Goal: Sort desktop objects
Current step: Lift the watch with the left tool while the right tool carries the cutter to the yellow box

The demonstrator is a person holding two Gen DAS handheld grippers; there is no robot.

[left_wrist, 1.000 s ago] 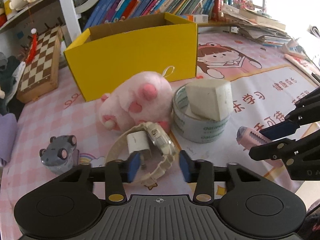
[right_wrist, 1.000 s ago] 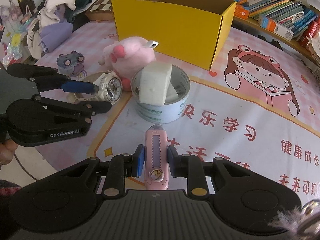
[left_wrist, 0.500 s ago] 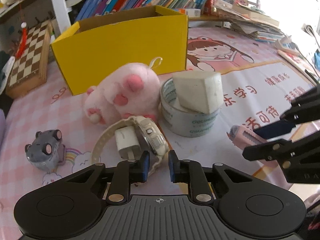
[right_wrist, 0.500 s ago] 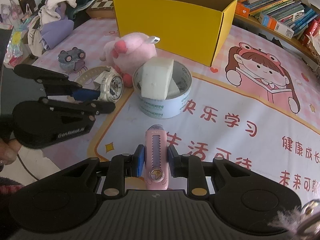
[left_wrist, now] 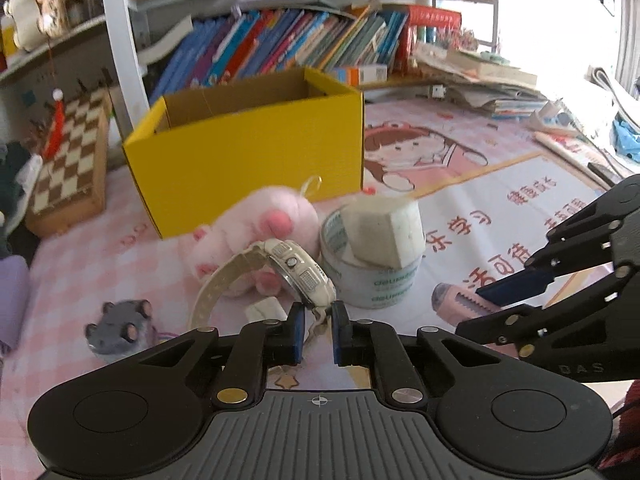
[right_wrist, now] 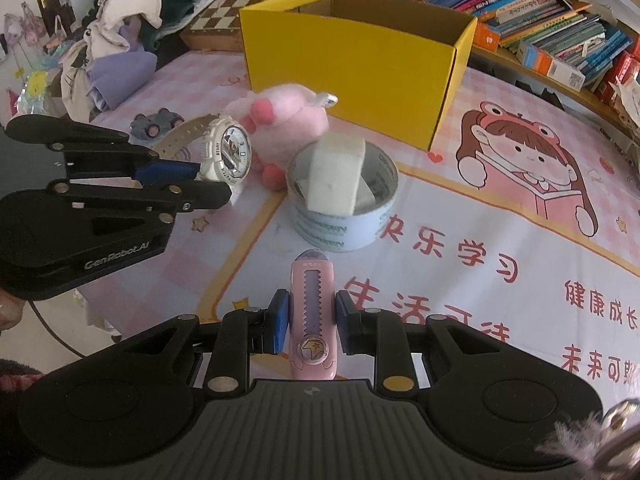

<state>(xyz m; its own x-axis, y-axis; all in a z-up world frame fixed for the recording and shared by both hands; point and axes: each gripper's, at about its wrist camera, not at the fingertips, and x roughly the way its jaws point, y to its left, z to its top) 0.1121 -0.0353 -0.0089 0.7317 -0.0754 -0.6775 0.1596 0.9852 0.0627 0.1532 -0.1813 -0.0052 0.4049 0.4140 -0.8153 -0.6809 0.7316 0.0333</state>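
My left gripper (left_wrist: pixel 318 330) is shut on the strap of a white watch (left_wrist: pixel 298 268) and holds it lifted, its face upright in the right wrist view (right_wrist: pixel 228 152). My right gripper (right_wrist: pixel 310 320) is shut on a pink utility knife (right_wrist: pixel 312 312), also seen from the left wrist view (left_wrist: pixel 460 306). A pink plush toy (left_wrist: pixel 256 228), a tape roll (left_wrist: pixel 372 280) with a white block (left_wrist: pixel 384 232) in it, a grey toy car (left_wrist: pixel 120 330) and a white charger (left_wrist: pixel 266 310) lie on the mat. A yellow box (left_wrist: pixel 248 152) stands open behind.
A chessboard (left_wrist: pixel 68 160) leans at the left. Books (left_wrist: pixel 280 40) fill the shelf behind the box. A heap of clothes (right_wrist: pixel 120 52) lies at the far left in the right wrist view. A pink cartoon mat (right_wrist: pixel 520 184) covers the desk.
My left gripper has closed on the watch strap and lifted the watch off the mat, leaving the white charger behind. My right gripper still holds the pink knife.
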